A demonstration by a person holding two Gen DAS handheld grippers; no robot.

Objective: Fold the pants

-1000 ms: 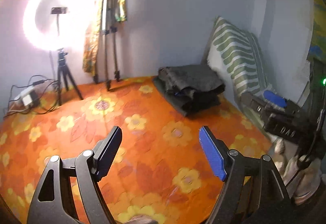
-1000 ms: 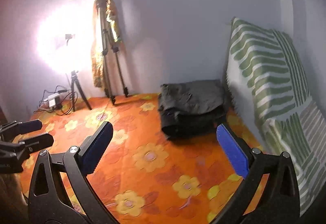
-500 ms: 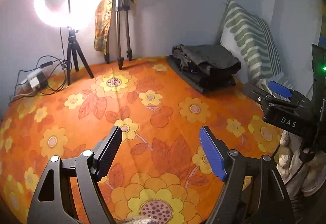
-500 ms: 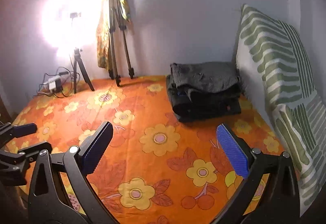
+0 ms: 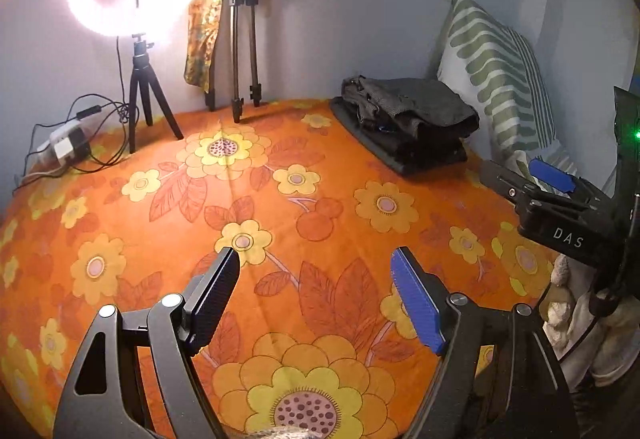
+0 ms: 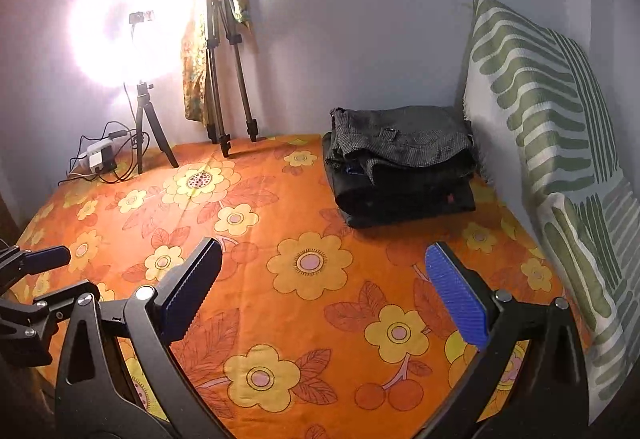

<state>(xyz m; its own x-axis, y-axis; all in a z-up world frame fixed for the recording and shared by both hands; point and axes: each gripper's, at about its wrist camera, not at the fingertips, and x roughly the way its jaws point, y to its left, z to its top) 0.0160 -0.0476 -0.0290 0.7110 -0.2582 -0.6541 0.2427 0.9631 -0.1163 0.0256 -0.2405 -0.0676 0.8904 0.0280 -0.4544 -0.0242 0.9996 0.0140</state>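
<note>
At the far right of the bed, close beside the striped pillow (image 6: 540, 143), sits the stack of dark pants (image 6: 400, 163): grey checked pair on top, rumpled, darker pairs flatter underneath. Both grippers hover well apart from it over the orange floral bedsheet (image 6: 312, 279). Left gripper (image 5: 316, 303) spread wide, nothing held. Right gripper (image 6: 320, 287) also spread wide, empty.

Risks, judged from here: top pair overlaps the ones below, so a deep pinch could catch two layers and drag the whole stack. Pulling it sideways may snag on the pillow. Bedsheet is soft and loose, so a low approach could pinch sheet with the cloth. Ring light (image 6: 120, 27), tripod (image 6: 224, 51) and cables (image 6: 100, 159) stand far left; a wide swing while spreading the pants could reach them.
</note>
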